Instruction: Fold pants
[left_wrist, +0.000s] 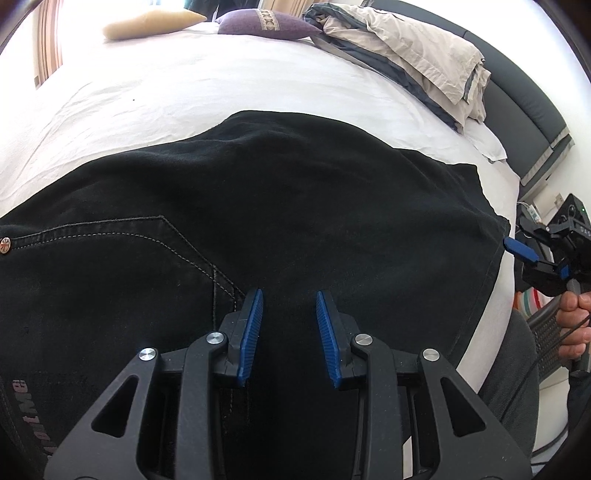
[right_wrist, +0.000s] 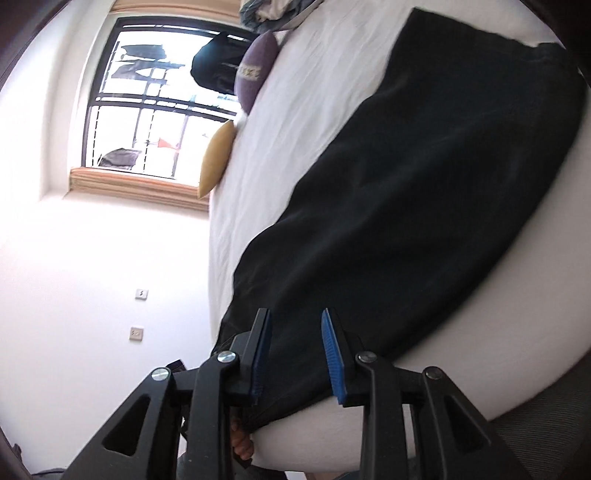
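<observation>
Both tongs, left (left_wrist: 289, 295) and right (right_wrist: 295, 317), apart over black pants (left_wrist: 295, 206) lengthwise along bed (left_wrist: 184, 92).

Home bedroom: white-sheeted bed (left_wrist: 221, 92), cushions (left_wrist: 266, 22), window (right_wrist: 147, 103).

Pants (left_wrist: 277, 206) laid flat on bed (left_wrist: 184, 92); two cushions (left_wrist: 266, 22) set behind them; bedding heap (left_wrist: 417, 48) placed at far right.
</observation>
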